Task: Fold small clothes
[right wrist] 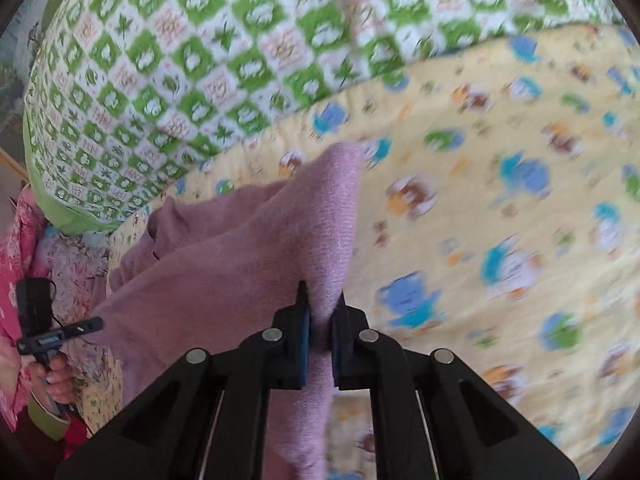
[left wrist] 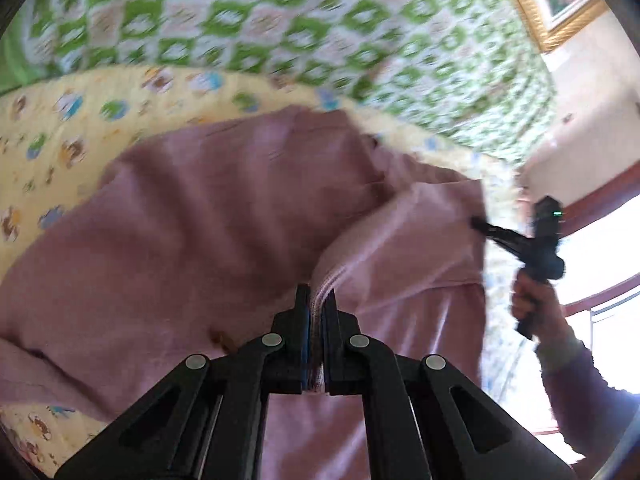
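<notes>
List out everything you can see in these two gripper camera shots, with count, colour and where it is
Garment: one, mauve-pink knit, lying on the yellow blanket, part lifted and pinched in both grippers.
Yellow blanket: one, pale yellow with blue, green and brown cartoon prints, spread under the garment.
Green quilt: one, green and white checked pattern, beyond the yellow blanket.
Picture frame: one, gold, on the wall at the top right of the left wrist view.
Pink floral fabric: pink with white flowers, far left edge of the right wrist view.
Left gripper: one, black, jaws shut on a ribbed edge of the garment.
Right gripper: one, black, jaws shut on a fold of the garment.
</notes>
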Action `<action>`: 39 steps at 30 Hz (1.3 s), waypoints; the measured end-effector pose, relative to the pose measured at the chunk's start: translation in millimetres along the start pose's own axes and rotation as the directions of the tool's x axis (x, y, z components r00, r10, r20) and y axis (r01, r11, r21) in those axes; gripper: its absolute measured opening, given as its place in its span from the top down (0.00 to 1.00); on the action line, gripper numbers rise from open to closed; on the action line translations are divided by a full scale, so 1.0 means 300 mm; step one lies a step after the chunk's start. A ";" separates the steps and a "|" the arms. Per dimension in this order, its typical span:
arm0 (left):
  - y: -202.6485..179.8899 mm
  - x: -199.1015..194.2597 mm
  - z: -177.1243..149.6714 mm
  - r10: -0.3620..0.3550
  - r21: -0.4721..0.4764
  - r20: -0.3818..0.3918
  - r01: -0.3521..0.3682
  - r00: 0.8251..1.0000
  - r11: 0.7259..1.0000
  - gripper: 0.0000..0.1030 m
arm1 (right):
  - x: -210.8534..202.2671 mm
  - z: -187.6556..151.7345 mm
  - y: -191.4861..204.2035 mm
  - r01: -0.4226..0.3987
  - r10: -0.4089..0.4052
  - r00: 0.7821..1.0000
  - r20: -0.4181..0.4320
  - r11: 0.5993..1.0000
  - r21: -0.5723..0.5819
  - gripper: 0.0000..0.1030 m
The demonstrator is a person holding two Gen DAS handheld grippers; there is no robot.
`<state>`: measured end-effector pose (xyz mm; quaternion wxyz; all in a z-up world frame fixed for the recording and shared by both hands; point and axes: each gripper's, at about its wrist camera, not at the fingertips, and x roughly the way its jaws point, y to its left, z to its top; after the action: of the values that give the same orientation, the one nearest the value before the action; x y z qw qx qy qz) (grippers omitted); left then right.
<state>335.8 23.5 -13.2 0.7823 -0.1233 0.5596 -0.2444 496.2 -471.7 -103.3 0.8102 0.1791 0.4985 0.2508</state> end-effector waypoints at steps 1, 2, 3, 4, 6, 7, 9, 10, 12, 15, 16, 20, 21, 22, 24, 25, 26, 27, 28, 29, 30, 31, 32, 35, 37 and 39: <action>-0.006 0.008 0.009 0.017 0.011 -0.007 -0.017 1.000 1.000 0.97 | 0.007 0.003 -0.011 0.012 -0.012 1.000 -0.010 1.000 -0.001 0.92; -0.005 0.028 0.017 0.059 0.031 -0.016 -0.058 0.998 0.998 0.97 | 0.020 0.003 -0.022 0.034 -0.035 0.999 -0.021 0.999 -0.009 0.92; 0.011 0.061 0.023 0.101 0.037 -0.031 -0.100 0.994 0.994 0.97 | 0.038 0.001 -0.029 0.058 -0.058 0.998 -0.029 0.998 -0.015 0.92; 0.031 0.087 0.028 0.125 0.032 -0.045 -0.124 0.991 0.992 0.97 | 0.060 -0.001 -0.031 0.071 -0.072 0.997 -0.034 0.997 -0.015 0.92; 0.104 0.187 0.037 0.193 -0.002 -0.091 -0.194 0.977 0.981 0.97 | 0.092 -0.003 -0.028 0.098 -0.098 0.994 -0.039 0.995 -0.006 0.92; 0.130 0.229 0.036 0.239 -0.002 -0.105 -0.241 0.965 0.971 0.97 | 0.105 -0.007 -0.022 0.109 -0.109 0.993 -0.040 0.994 -0.003 0.92; 0.142 0.266 0.032 0.277 0.011 -0.102 -0.278 0.955 0.961 0.96 | 0.109 -0.009 -0.008 0.124 -0.124 0.992 -0.034 0.992 0.004 0.90; 0.133 0.267 0.030 0.295 0.012 -0.089 -0.295 0.951 0.955 0.95 | 0.105 -0.009 0.002 0.130 -0.130 0.991 -0.028 0.991 0.007 0.88; 0.102 0.244 0.023 0.334 0.014 -0.060 -0.334 0.941 0.943 0.85 | 0.083 -0.015 0.027 0.158 -0.158 0.987 -0.014 0.987 0.005 0.82; 0.049 0.165 -0.005 0.382 0.015 0.015 -0.382 0.924 0.924 0.80 | 0.029 -0.030 0.072 0.167 -0.167 0.985 0.039 0.986 -0.007 0.70; 0.041 0.137 -0.019 0.392 0.004 0.031 -0.392 0.920 0.920 0.78 | 0.011 -0.035 0.081 0.161 -0.160 0.986 0.053 0.987 -0.009 0.64; 0.078 0.022 -0.112 0.385 -0.115 0.066 -0.376 0.921 0.920 0.64 | -0.048 -0.070 0.167 0.126 -0.120 0.985 0.122 0.991 -0.044 0.59; 0.097 -0.004 -0.141 0.386 -0.150 0.072 -0.373 0.920 0.916 0.64 | -0.052 -0.079 0.190 0.127 -0.119 0.985 0.126 0.990 -0.059 0.59; 0.109 -0.027 -0.170 0.394 -0.178 0.077 -0.376 0.916 0.909 0.64 | -0.053 -0.090 0.210 0.123 -0.113 0.986 0.124 0.990 -0.073 0.59; 0.185 -0.093 -0.242 0.427 -0.270 0.088 -0.391 0.900 0.880 0.64 | -0.054 -0.114 0.257 0.092 -0.081 0.990 0.114 0.991 -0.096 0.59; 0.219 -0.118 -0.276 0.437 -0.305 0.092 -0.392 0.895 0.868 0.64 | -0.054 -0.121 0.277 0.079 -0.068 0.992 0.108 0.992 -0.102 0.59; 0.270 -0.160 -0.309 0.455 -0.352 0.095 -0.398 0.885 0.847 0.62 | -0.054 -0.136 0.303 0.061 -0.050 0.994 0.093 0.991 -0.115 0.59; 0.323 -0.190 -0.329 0.482 -0.400 0.089 -0.412 0.872 0.819 0.57 | -0.050 -0.146 0.324 0.053 -0.043 0.996 0.082 0.991 -0.124 0.59; 0.372 -0.217 -0.350 0.506 -0.446 0.081 -0.422 0.859 0.789 0.56 | -0.046 -0.160 0.347 0.039 -0.030 0.998 0.063 0.990 -0.138 0.59; 0.423 -0.252 -0.364 0.524 -0.492 0.078 -0.424 0.848 0.760 0.56 | -0.040 -0.174 0.369 0.028 -0.021 0.999 0.051 0.989 -0.148 0.59; 0.474 -0.290 -0.373 0.554 -0.535 0.071 -0.436 0.830 0.723 0.53 | -0.036 -0.187 0.386 0.019 -0.013 0.999 0.040 0.988 -0.156 0.59; 0.509 -0.319 -0.373 0.588 -0.561 0.061 -0.459 0.806 0.688 0.49 | -0.033 -0.198 0.398 0.010 -0.005 1.000 0.030 0.987 -0.163 0.59; 0.551 -0.354 -0.366 0.643 -0.587 0.039 -0.503 0.765 0.634 0.42 | -0.027 -0.213 0.416 -0.003 0.005 1.000 0.017 0.985 -0.170 0.59; 0.634 -0.408 -0.330 0.711 -0.615 0.001 -0.560 0.703 0.555 0.32 | -0.014 -0.247 0.437 -0.026 0.025 1.000 -0.010 0.985 -0.171 0.59; 0.676 -0.403 -0.304 0.725 -0.608 -0.038 -0.591 0.688 0.530 0.30 | -0.008 -0.264 0.439 -0.031 0.029 0.999 -0.019 0.986 -0.162 0.59; 0.727 -0.376 -0.283 0.721 -0.598 -0.086 -0.615 0.687 0.515 0.30 | 0.003 -0.275 0.438 -0.036 0.032 0.999 -0.029 0.989 -0.146 0.59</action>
<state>280.9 274.5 -52.1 0.7826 -0.1518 0.5389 0.2723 392.5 -361.4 -69.3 0.8102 0.1244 0.4862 0.3028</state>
